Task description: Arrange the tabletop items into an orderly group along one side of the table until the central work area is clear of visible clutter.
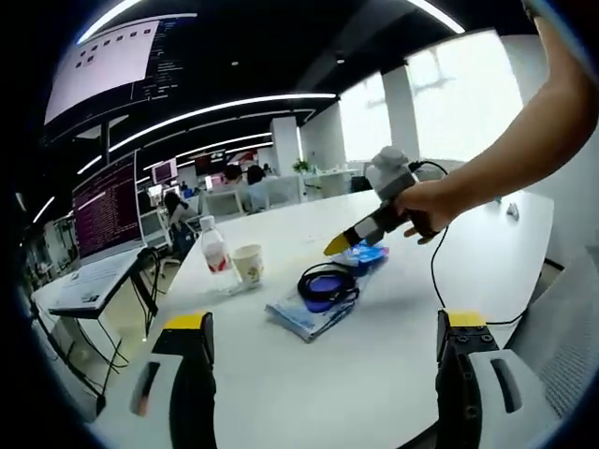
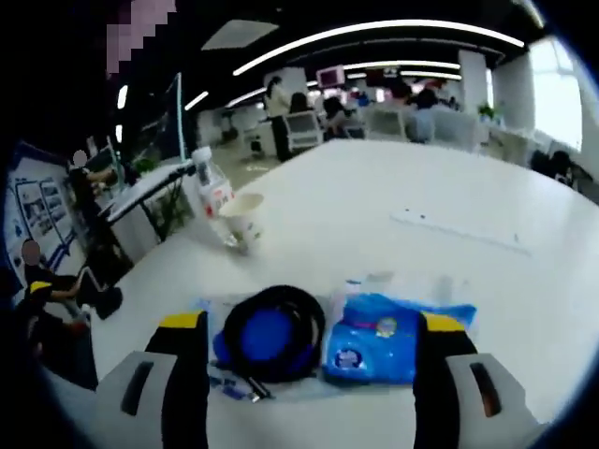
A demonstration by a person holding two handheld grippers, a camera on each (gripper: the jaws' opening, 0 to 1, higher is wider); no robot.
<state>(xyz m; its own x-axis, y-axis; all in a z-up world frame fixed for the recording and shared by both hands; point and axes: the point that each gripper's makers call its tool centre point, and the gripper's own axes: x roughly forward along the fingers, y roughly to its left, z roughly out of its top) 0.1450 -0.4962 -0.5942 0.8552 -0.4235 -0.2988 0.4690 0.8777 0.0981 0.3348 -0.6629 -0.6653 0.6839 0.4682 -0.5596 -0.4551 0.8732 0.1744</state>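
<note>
The right hand-held gripper (image 2: 309, 374) hangs low over the desk (image 2: 393, 215) with its jaws spread wide, gripping nothing; between them lie a coiled black cable (image 2: 273, 332) and, just beside it, a blue pack (image 2: 379, 344), both resting on a clear sleeve (image 1: 304, 316). In the left gripper view that same tool (image 1: 339, 245) points down at the pack, held in a person's hand (image 1: 426, 208). The left hand-held gripper (image 1: 323, 374) is also open and empty, well back from the pile.

Risks, as I judge them: the spread jaws straddle two things at once, so closing could pinch cable and pack together or snag a loop and drag the sleeve along. A wide sweep toward the desk edge could also knock the paper cup (image 2: 240, 220) or the bottle (image 2: 211, 192) standing right beside it — both light and upright.

The sleeve's long axis runs from the near edge toward the desk's middle in the left gripper view; the pack lies at its far end, the cable nearer — flat, no clear front.
</note>
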